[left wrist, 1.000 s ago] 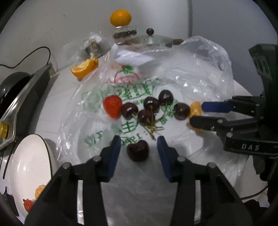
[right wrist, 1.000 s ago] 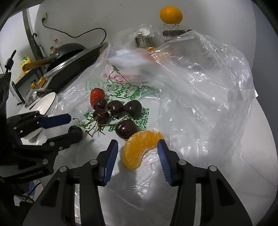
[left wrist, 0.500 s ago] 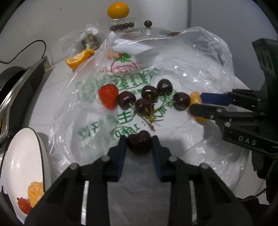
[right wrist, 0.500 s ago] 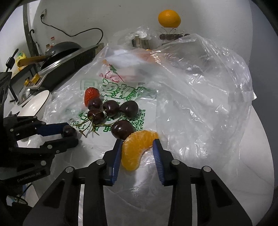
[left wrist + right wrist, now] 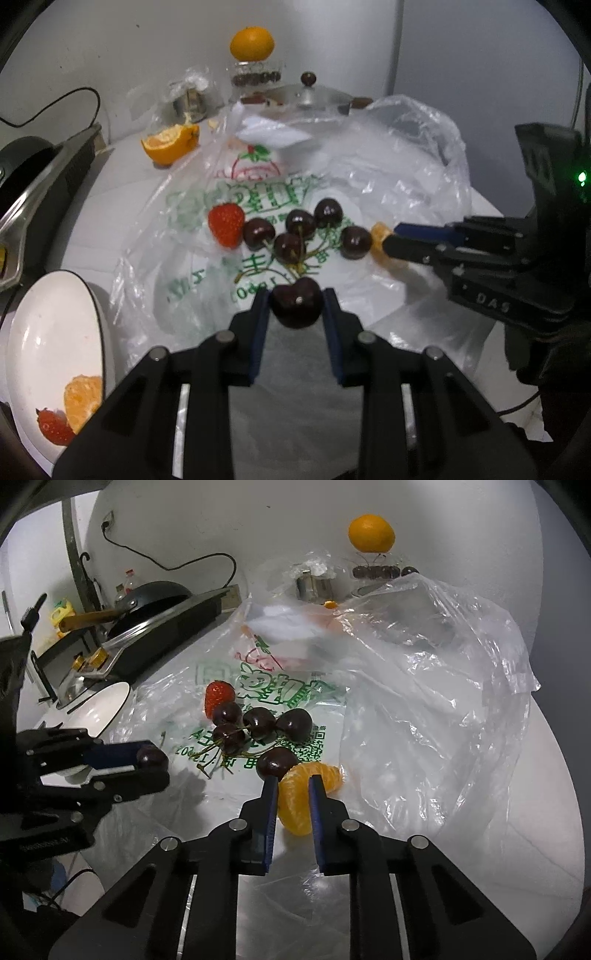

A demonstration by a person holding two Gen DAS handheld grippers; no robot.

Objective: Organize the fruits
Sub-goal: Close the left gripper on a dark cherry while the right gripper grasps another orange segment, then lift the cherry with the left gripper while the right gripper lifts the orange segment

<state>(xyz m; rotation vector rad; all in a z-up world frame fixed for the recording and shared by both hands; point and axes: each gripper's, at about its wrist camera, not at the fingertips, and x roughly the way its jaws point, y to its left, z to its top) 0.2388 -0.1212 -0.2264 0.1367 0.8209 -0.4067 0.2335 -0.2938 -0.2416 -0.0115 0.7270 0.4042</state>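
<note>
Left wrist view, nearest first: the left gripper [image 5: 296, 306] pinches a dark cherry [image 5: 296, 308] between its blue pads, both pads pressing its sides, over the near edge of a clear printed plastic bag [image 5: 229, 206] spread on the white counter [image 5: 122, 192]. Down at the lower left a white bowl [image 5: 44, 339] sits just off the bag's edge, with an orange segment and a strawberry inside. Beyond the held cherry lie four loose cherries [image 5: 291, 236] with stems, a strawberry [image 5: 226, 224] touching the leftmost one, and a fifth cherry to their right. In the right wrist view the right gripper [image 5: 293, 788] is clamped on an orange segment [image 5: 306, 797] that touches that nearest cherry; its jaws have just closed on it. Bare counter lies open to the right of the bag's crumpled rise. Farther back stand a peeled orange half [image 5: 170, 142], a lidded pot [image 5: 314, 98] and a whole orange [image 5: 252, 43] on a glass against the wall.
</note>
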